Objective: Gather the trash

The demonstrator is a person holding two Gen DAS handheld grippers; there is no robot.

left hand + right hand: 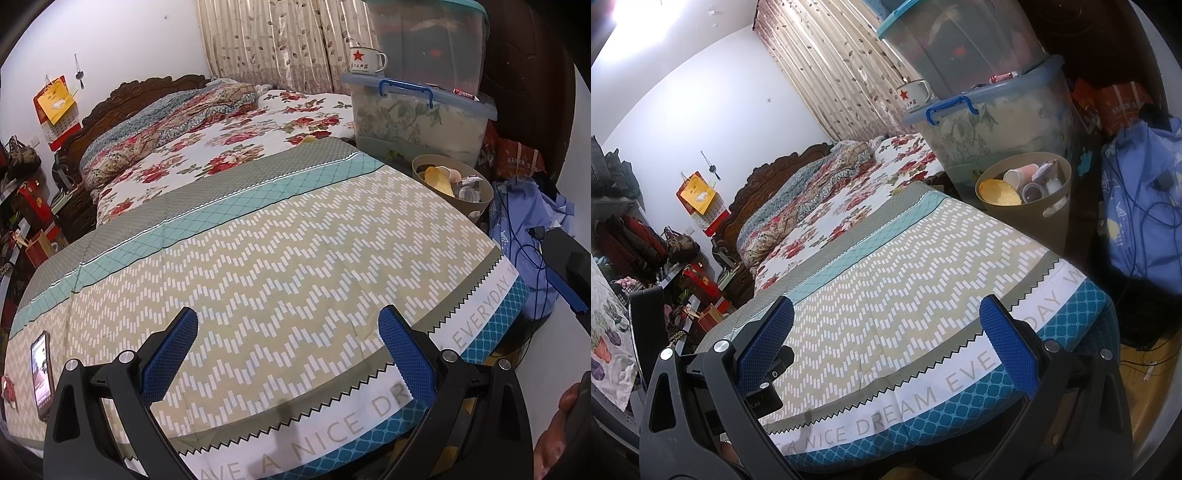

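A tan round bin [478, 210] stands at the bed's far right corner, holding a yellow wrapper, paper cups and small plastic tubs; it also shows in the right wrist view [1034, 218]. My left gripper [288, 332] is open and empty, low over the near end of the zigzag-patterned quilt [277, 258]. My right gripper [886, 321] is open and empty over the same quilt [905, 288], near its front edge. No loose trash shows on the quilt.
A phone [40, 373] lies on the quilt at the left edge. Stacked clear storage boxes [417, 114] with an enamel mug [365, 59] stand behind the bin. Blue cloth with cables [1141, 206] lies right of the bed. Shelves with bags [646, 240] line the left.
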